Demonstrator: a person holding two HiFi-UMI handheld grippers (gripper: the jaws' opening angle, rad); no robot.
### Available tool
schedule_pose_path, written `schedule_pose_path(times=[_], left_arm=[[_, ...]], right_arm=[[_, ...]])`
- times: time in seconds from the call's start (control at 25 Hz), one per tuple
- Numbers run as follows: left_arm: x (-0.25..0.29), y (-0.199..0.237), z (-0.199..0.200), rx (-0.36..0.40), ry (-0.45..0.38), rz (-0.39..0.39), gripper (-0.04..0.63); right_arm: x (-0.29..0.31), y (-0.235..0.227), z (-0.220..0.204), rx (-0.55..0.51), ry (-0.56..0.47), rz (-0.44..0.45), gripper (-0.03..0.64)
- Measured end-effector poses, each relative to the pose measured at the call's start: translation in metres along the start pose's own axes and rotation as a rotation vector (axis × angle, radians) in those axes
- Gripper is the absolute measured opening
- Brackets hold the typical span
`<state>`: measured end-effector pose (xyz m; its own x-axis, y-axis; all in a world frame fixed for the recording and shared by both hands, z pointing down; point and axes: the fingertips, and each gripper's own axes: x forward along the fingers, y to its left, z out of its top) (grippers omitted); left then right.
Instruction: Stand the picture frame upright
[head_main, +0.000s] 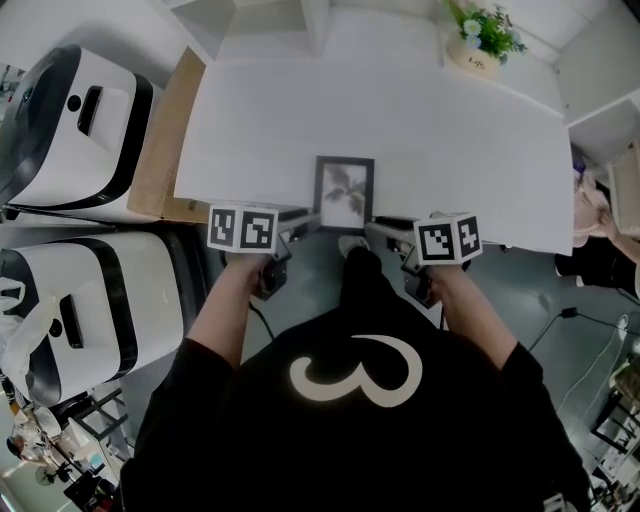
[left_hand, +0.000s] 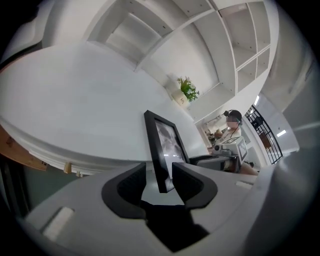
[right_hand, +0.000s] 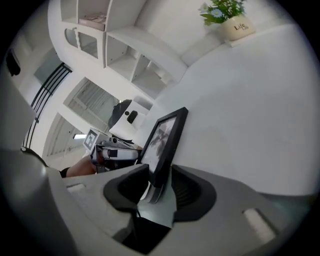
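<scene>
A black picture frame (head_main: 345, 193) with a leaf print stands nearly upright on the white table (head_main: 420, 120), close to its front edge. My left gripper (head_main: 305, 218) is at the frame's left edge. In the left gripper view that edge (left_hand: 167, 145) sits between the jaws of the left gripper (left_hand: 159, 180), with a gap showing beside the left pad, so they are open. My right gripper (head_main: 385, 225) is at the frame's right edge. In the right gripper view the frame (right_hand: 162, 140) fills the space between the pads of the right gripper (right_hand: 160, 182), which is shut on it.
A potted plant (head_main: 483, 40) stands at the table's far right corner. Two white-and-black machines (head_main: 70, 130) (head_main: 90, 300) and a brown board (head_main: 165, 140) flank the table's left side. White shelves (left_hand: 235, 45) rise behind. A seated person (left_hand: 232, 131) is far right.
</scene>
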<state>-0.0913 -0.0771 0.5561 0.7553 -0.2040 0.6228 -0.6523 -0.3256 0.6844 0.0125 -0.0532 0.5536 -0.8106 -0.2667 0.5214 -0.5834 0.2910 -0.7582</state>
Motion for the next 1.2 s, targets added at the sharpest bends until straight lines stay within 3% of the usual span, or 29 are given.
schedule_pose_path(times=[0.2,0.56,0.92,1.2], left_arm=[[0.008,0.000,-0.003,-0.028,0.032,-0.024,0.164],[0.008,0.000,-0.001,-0.074,0.042,-0.036,0.093],[-0.001,-0.010,0.000,-0.048,0.025,-0.035,0.084],[-0.015,-0.020,0.006,-0.025,-0.031,-0.040,0.083]], right_arm=[[0.009,0.006,0.002,0.046,0.007,0.053,0.144],[0.011,0.005,0.001,0.024,0.030,0.040,0.127],[0.012,0.003,-0.001,-0.001,0.041,-0.003,0.101],[0.007,0.017,0.009,-0.077,0.012,-0.017,0.098]])
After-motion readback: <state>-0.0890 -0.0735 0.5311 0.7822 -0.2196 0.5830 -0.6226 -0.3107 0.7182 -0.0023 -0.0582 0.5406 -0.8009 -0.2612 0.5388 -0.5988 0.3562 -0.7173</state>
